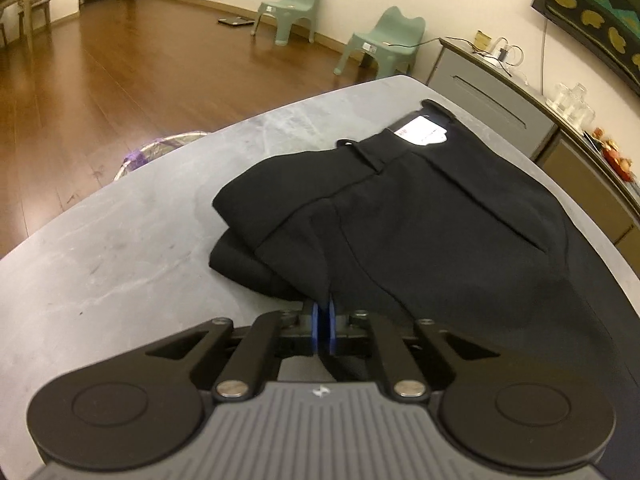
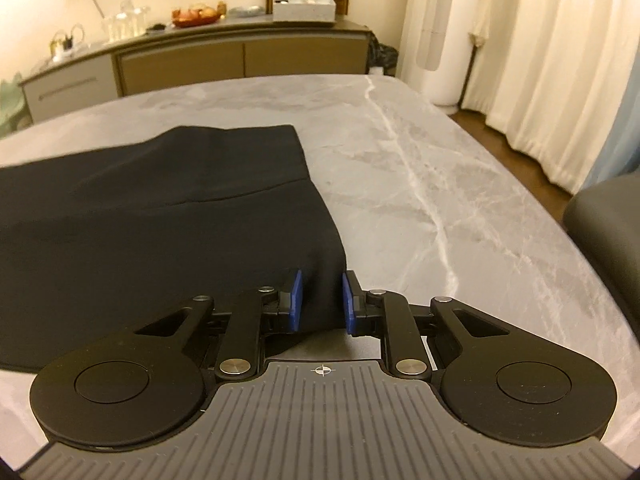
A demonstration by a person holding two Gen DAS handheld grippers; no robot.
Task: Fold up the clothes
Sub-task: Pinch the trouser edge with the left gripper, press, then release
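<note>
Clamped on black trousers [image 1: 420, 216], left gripper [image 1: 322, 326] pinched the near edge; right gripper [image 2: 319, 302] straddled cloth, parted. Mid-fold; needs a matched lift.

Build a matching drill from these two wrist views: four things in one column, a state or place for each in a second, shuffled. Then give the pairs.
Things
1. left gripper
2. right gripper
3. white tag
4. green chairs

States or places
A. on the wooden floor by the wall
B. fingers apart, black cloth between them
C. at the waistband of the black trousers
D. fingers pressed together at the cloth's edge

Pairs: 1-D, 2-B, 3-C, 4-A
</note>
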